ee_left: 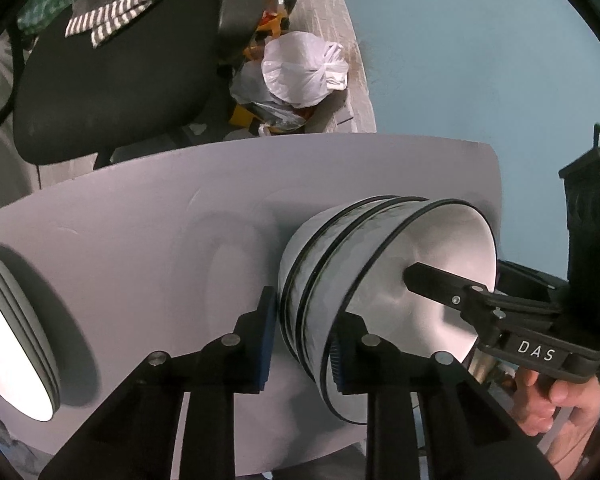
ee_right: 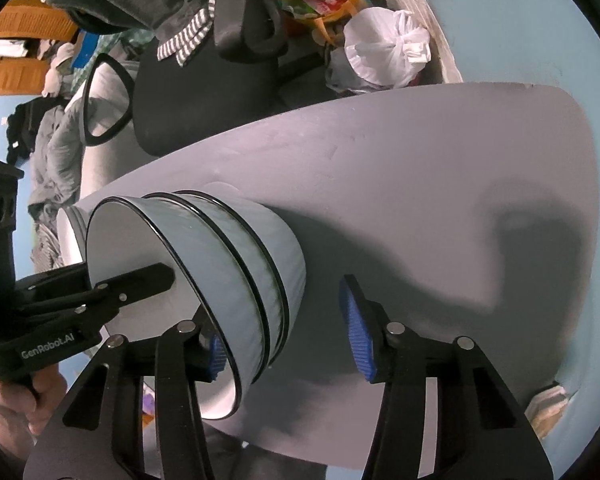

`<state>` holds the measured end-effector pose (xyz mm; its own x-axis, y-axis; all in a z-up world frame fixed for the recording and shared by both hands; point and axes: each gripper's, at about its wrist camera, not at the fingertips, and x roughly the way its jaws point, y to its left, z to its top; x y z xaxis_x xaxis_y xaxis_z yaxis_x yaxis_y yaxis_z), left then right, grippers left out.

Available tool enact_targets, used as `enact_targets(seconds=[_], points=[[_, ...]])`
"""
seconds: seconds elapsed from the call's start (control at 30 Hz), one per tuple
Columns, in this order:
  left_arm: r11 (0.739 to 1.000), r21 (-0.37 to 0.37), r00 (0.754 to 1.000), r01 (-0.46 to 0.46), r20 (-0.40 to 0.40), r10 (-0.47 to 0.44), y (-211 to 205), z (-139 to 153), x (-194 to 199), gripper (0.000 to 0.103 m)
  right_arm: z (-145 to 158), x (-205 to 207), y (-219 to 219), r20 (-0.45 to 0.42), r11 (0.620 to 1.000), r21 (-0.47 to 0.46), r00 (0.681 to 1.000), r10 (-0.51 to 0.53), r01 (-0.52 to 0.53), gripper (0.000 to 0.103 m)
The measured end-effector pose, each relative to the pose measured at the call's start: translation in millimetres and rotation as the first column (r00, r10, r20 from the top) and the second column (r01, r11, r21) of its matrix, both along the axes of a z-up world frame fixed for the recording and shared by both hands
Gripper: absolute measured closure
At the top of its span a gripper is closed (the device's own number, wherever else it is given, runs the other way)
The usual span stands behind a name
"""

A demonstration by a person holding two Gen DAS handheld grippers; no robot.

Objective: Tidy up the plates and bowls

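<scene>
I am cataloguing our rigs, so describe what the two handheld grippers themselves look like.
Both are matte black linkage frames with silver pivot pins and ribbed blue pads. The left gripper bears white "GenRobot.AI" lettering on its body; the right gripper bears "DAS", with a boxy black housing and a black cable above. No sleeves show.

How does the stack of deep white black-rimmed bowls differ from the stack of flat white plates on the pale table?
The stack of deep white black-rimmed bowls is tall, three nested; the stack of flat white plates is low. The bowls sit mid-table with the left gripper and right gripper straddling their walls on opposite sides; the plates sit off to one side of the pale table, untouched. Both are white with dark rims.
</scene>
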<state>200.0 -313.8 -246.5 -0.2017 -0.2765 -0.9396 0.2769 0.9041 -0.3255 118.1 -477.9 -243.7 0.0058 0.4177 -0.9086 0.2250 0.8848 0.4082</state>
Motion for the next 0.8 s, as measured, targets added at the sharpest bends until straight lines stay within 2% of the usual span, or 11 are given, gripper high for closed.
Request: enact_targets(seconds=[0.13,0.2,0.33,0.47,0.63,0.8], points=[[1.000,0.002,1.000,0.007,0.003,-0.007,0,1,0,0.081,1,2,3,0.000,1.000,0.009,1.000,0.005,-0.005,0.062],[1.000,0.009,1.000,0.015,-0.002,-0.015,0,1,-2,0.082,2,2,5,0.002,1.000,0.015,1.000,0.011,-0.011,0.069],[0.999,0.013,0.999,0.030,0.012,-0.030,-1,2,-5,0.081,3,3,8,-0.001,1.000,0.016,1.000,0.017,-0.017,0.075],[1.000,0.007,1.000,0.019,0.003,-0.019,0,1,-5,0.081,4,4,11,0.003,0.999,0.003,0.999,0.033,-0.033,0.077],[1.000,0.002,1.000,0.022,0.005,-0.022,-1,0,-5,0.081,5,3,9,-0.002,0.998,-0.011,0.998,0.059,-0.059,0.084],[1.000,0.001,1.000,0.015,-0.001,-0.015,0,1,-5,0.080,5,4,9,0.005,0.997,-0.004,0.997,0.080,-0.079,0.084]])
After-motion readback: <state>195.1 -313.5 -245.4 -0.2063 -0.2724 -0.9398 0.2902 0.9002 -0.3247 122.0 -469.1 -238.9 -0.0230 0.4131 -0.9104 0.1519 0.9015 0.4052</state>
